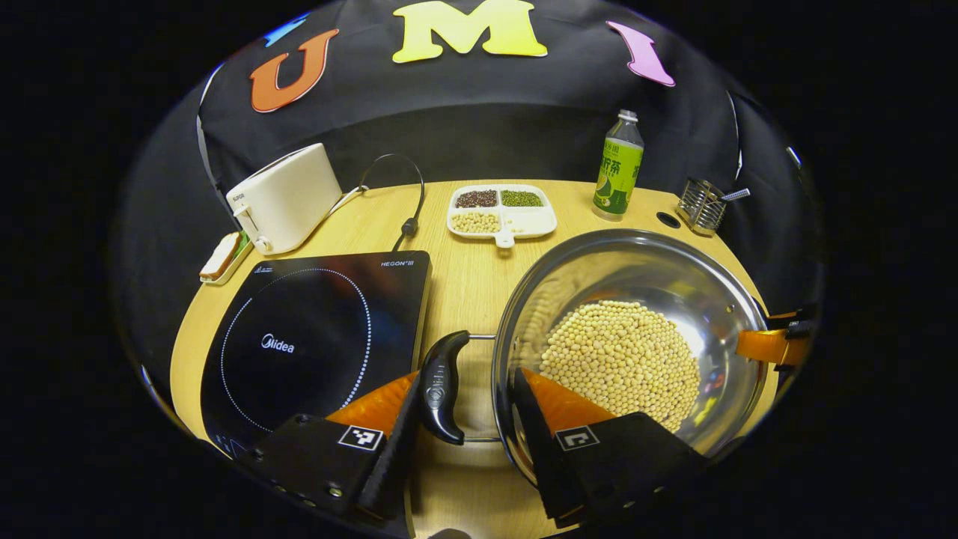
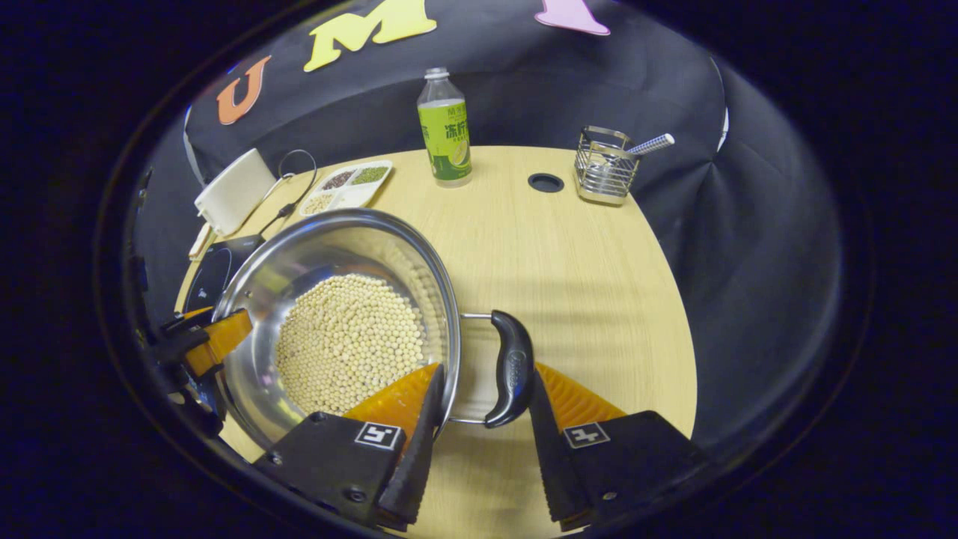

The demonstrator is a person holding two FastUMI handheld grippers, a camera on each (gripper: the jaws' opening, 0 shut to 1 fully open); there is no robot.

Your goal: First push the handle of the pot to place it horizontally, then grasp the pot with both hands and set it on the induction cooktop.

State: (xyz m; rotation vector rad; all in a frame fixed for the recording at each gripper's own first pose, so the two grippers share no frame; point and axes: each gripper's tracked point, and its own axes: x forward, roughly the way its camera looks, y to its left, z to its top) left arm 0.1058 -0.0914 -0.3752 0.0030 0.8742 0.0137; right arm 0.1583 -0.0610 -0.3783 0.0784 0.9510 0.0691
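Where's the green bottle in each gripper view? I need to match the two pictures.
Left gripper view: the green bottle stands upper right, at the table's far edge, behind the pot.
Right gripper view: the green bottle stands top centre, beyond the pot.
Shared landmark: the divided tray of beans, left of the bottle in both.

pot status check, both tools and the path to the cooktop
Left tool open, straddling left handle. Right tool open around right handle. Pot on table, cooktop beside it.
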